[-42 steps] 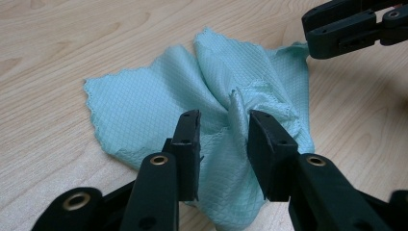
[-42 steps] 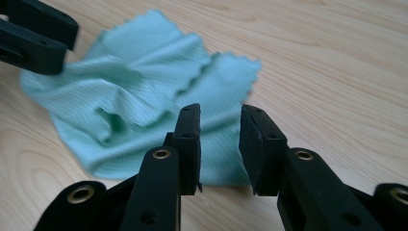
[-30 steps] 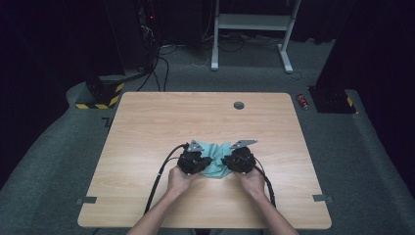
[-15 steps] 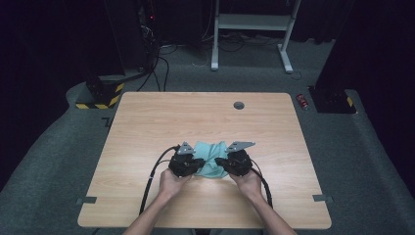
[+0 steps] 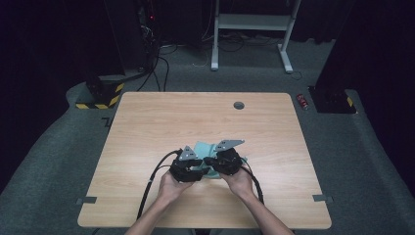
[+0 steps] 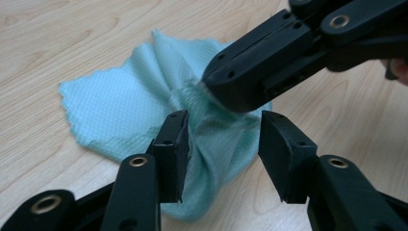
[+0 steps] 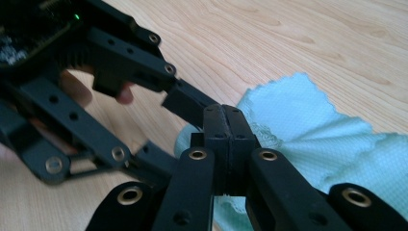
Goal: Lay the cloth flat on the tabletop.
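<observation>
A teal cloth (image 5: 200,147) lies crumpled on the wooden table (image 5: 195,117), near its front. My right gripper (image 7: 223,114) is shut on a gathered fold of the cloth (image 7: 308,130); in the left gripper view the right gripper (image 6: 211,94) comes in from the upper right, pinching the bunch. My left gripper (image 6: 223,144) is open, its jaws having just been opening. The twisted cloth (image 6: 120,106) lies between them without being pressed. In the high view the left gripper (image 5: 198,171) and the right gripper (image 5: 209,160) meet tip to tip over the cloth.
A round cable hole (image 5: 239,105) sits at the table's far side. Tape strips (image 5: 86,200) mark the front corners. Black cables (image 5: 151,186) trail from the grippers toward the front edge. On the floor behind stand a striped block (image 5: 100,100) and a red can (image 5: 303,100).
Both hands have shifted a little to the left, and the right gripper has closed in on the left one. The cloth is bunched more tightly between them.
</observation>
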The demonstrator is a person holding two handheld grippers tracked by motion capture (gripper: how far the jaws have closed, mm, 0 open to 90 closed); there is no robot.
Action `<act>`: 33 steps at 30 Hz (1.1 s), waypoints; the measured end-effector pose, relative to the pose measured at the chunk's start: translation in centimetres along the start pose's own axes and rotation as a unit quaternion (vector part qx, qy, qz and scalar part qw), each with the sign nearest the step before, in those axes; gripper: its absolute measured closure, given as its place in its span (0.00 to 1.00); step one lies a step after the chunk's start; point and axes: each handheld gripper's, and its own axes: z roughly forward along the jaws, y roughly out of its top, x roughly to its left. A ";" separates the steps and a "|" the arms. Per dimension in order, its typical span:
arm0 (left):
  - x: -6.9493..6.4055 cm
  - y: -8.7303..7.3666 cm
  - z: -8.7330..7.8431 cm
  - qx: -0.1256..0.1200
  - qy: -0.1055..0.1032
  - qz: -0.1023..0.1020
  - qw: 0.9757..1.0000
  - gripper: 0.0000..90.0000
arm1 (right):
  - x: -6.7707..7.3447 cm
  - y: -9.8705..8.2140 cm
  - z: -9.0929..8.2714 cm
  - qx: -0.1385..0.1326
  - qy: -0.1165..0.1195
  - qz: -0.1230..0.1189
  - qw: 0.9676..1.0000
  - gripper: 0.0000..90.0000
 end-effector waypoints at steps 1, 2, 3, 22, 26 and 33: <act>0.0 0.0 0.1 -0.002 0.001 -0.002 1.000 0.60 | 0.0 0.0 0.0 0.000 0.001 0.000 1.000 1.00; 0.0 0.1 0.2 -0.002 0.001 -0.005 1.000 0.61 | 0.1 0.1 0.1 -0.001 0.002 0.001 1.000 1.00; 0.0 0.1 0.2 -0.003 0.003 -0.008 1.000 0.64 | 0.2 0.1 0.1 -0.002 0.003 0.001 1.000 1.00; 0.3 -0.7 -2.1 -0.023 0.028 0.004 0.999 1.00 | -4.1 -2.4 -1.5 -0.002 -0.063 0.100 0.993 0.70; 0.1 -1.6 -2.7 -0.023 0.029 0.001 0.999 1.00 | -4.7 -2.6 -0.8 -0.001 -0.067 0.120 0.991 0.69; -0.2 -2.9 -2.9 -0.015 0.035 0.007 0.999 1.00 | -5.5 -2.8 0.9 0.014 -0.069 0.149 0.986 0.68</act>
